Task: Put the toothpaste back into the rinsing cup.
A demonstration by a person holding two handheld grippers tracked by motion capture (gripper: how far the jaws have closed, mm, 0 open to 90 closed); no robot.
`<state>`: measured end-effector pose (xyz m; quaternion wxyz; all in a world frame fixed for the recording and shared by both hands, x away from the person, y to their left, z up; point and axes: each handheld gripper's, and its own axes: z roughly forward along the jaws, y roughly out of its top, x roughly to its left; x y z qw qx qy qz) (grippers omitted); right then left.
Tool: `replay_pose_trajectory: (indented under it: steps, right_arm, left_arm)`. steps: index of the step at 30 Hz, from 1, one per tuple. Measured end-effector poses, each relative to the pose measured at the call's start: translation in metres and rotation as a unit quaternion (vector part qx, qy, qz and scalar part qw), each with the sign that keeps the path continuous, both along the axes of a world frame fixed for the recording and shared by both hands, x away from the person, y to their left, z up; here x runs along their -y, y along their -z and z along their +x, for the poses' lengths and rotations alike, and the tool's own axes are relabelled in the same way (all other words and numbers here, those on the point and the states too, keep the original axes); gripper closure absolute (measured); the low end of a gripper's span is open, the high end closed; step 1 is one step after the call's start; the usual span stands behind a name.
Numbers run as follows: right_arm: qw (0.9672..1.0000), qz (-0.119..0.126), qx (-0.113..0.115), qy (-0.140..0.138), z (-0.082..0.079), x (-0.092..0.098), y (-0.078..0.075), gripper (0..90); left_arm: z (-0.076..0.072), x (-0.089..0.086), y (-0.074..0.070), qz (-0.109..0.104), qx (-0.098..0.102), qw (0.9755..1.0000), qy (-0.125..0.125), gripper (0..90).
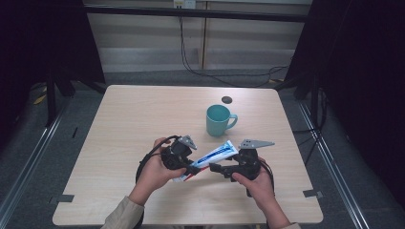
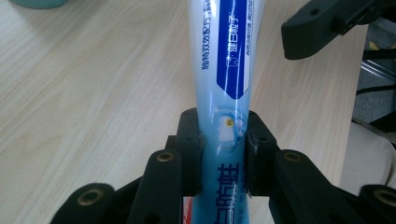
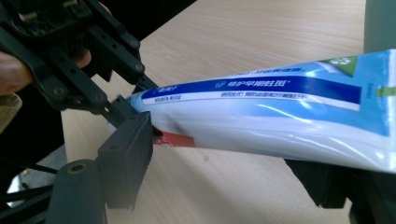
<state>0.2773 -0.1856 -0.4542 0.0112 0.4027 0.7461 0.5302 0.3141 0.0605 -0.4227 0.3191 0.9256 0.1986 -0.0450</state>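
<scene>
- Toothpaste tube (image 1: 213, 155) is held above the table (image 1: 124, 124), near its front edge, between the two grippers; its long axis runs from lower left to upper right in the high view, and the flat crimped end points toward the teal mug (image 1: 218, 119).
- The left gripper (image 1: 190, 168) has its jaws closed on the tube near the cap end. In the left gripper view the two pads press the tube (image 2: 223, 93) from both sides, and the body runs straight away from them.
- The right gripper (image 1: 217, 168) is just beside the tube, under its middle part. In the right gripper view the jaws are open, one on each side of the tube (image 3: 280, 116), and they grip nothing.
- I judge that the next move depends on this: the tube already lies across the open right jaws, so they only need to close.
- The tube is white and blue, with a red part near the cap. Chinese characters are printed along it; I cannot read them with certainty, and no brand name is clear.
- A small dark round object (image 1: 227, 99) lies behind the mug.
</scene>
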Motion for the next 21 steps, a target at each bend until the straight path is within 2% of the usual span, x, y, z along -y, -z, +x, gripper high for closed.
replay_pose_trajectory:
  steps: [5, 10, 13, 18, 21]
  right_arm:
    - [1.0, 0.004, 0.003, 0.005, 0.0, -0.003, -0.004, 27.7]
    - [0.9995, 0.019, 0.005, 0.023, 0.002, -0.002, -0.009, 37.0]
    - [0.9994, 0.019, 0.006, 0.028, 0.004, -0.003, -0.011, 37.4]
    - [0.9985, 0.035, -0.006, 0.042, 0.007, -0.007, -0.014, 38.8]
    - [0.9972, 0.049, -0.013, 0.055, 0.009, -0.009, -0.017, 43.2]
  left_arm:
    - [-0.002, 0.004, 0.001, 0.004, -0.001, 1.0, 0.003, 72.1]
    - [-0.002, 0.006, 0.001, 0.0, 0.001, 1.0, 0.0, 72.0]
    - [-0.004, 0.009, 0.001, 0.008, 0.007, 0.9999, 0.0, 71.9]
    - [-0.005, 0.013, 0.002, 0.009, 0.011, 0.9999, -0.001, 71.8]
    - [-0.006, 0.015, 0.002, 0.008, 0.014, 0.9999, -0.001, 71.5]
